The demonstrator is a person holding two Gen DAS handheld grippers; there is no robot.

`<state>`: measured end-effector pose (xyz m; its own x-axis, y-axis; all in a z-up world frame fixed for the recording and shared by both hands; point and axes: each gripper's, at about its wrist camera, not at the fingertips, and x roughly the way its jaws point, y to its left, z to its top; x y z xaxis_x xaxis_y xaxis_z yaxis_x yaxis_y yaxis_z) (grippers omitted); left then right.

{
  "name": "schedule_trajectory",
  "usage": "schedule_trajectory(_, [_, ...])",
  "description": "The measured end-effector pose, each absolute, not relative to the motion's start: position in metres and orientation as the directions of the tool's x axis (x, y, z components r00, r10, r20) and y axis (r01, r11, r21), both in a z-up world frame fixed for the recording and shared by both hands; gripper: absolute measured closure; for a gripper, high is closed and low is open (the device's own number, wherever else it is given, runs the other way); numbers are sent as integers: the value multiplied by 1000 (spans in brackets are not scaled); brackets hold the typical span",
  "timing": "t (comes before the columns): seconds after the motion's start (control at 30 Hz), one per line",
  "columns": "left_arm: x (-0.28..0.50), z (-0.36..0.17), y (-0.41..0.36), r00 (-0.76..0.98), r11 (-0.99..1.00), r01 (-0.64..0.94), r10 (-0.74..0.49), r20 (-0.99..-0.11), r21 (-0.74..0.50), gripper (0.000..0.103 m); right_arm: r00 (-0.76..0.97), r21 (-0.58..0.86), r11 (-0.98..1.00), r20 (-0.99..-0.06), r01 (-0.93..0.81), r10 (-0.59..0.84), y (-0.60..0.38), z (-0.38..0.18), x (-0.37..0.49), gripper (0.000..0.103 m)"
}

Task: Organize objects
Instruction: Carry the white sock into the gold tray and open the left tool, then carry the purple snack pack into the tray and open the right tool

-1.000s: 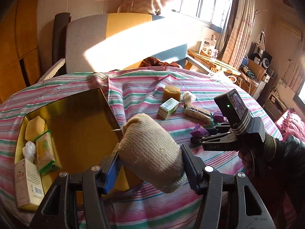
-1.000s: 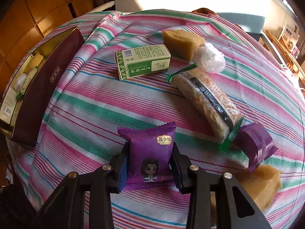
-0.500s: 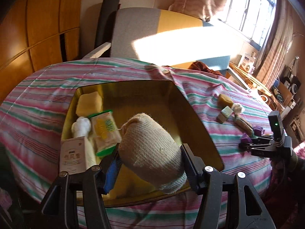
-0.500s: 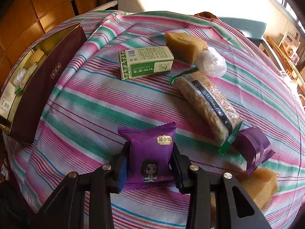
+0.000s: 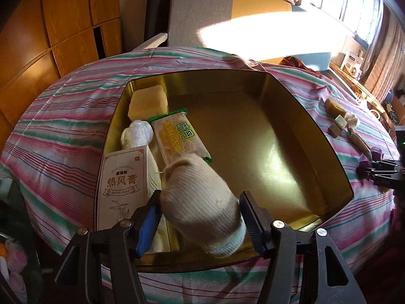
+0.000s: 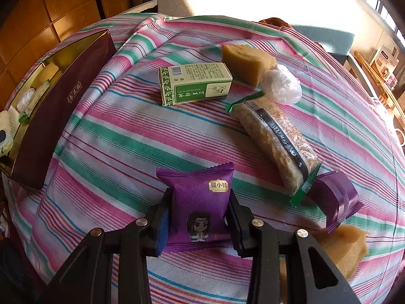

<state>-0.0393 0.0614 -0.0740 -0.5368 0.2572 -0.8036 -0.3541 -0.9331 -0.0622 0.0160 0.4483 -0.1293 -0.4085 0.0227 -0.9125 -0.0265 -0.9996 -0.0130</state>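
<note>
Fingers of the left gripper (image 5: 200,217) clench a rolled beige sock (image 5: 200,202), now carried over the near-left corner of the gold-lined box (image 5: 291,131), beside the white carton (image 5: 121,187), rather than beside the box. Right gripper (image 6: 198,221) still grasps the purple snack packet (image 6: 198,202) above the striped cloth (image 6: 121,136), unmoved.

Sunlight streamed through window (image 5: 354,2), washed grey-and-yellow sofa (image 5: 227,17); wood-panelled wall (image 5: 63,25) stood left, striped cloth (image 6: 126,131) covered table.
</note>
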Motion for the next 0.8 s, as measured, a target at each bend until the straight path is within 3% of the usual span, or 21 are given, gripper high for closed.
schedule_trajectory(0.8, [-20, -32, 35, -671, -964, -262, 212, -711, -40, 36, -389, -71, -994, -916, -80, 97, 438, -125, 13, 67])
